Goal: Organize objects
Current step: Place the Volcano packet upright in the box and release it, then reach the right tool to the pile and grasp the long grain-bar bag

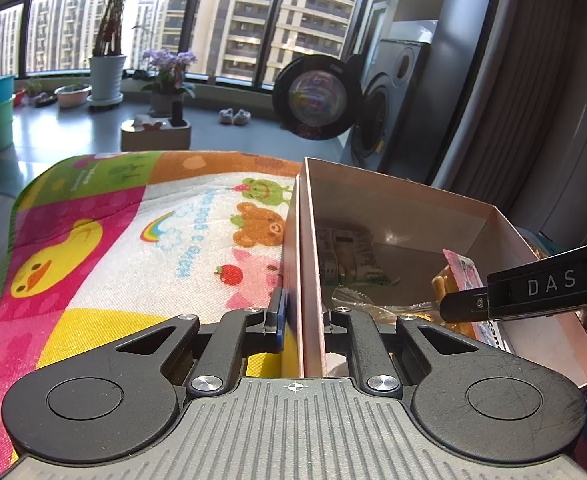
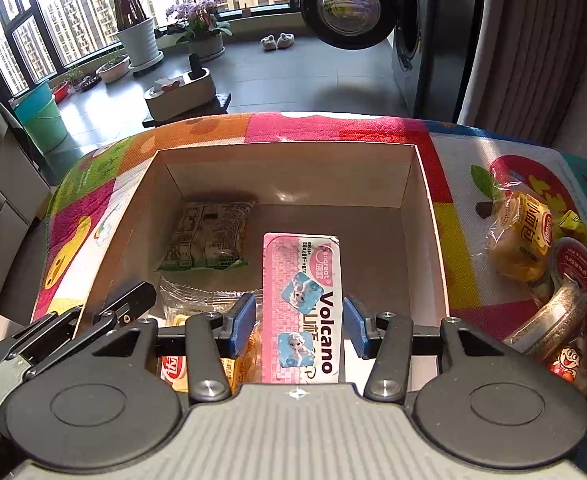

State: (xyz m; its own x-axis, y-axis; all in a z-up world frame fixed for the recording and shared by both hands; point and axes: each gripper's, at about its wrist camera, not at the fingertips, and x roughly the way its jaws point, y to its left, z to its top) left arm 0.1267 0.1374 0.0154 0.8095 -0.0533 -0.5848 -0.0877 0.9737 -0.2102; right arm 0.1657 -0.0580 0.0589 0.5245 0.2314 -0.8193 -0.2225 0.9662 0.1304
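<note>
Snack packs are going into an open cardboard box (image 2: 285, 152): the right gripper (image 2: 299, 320) hovers spread around a pink Volcano pack (image 2: 301, 304) without clearly touching it, while the left gripper (image 1: 299, 320) is pinched shut on the box's left wall. A loose release could tip the pack onto the wrappers beneath, or a tug could shift the box. Around them lie a bright cartoon mat (image 1: 133, 240), more snacks (image 2: 533, 248), and a sunlit room with a washing machine (image 1: 377, 120).

a cartoon-print play mat (image 2: 373, 128) carries an open cardboard box (image 2: 285, 152) and loose snack packets (image 2: 521, 236) beside it
</note>
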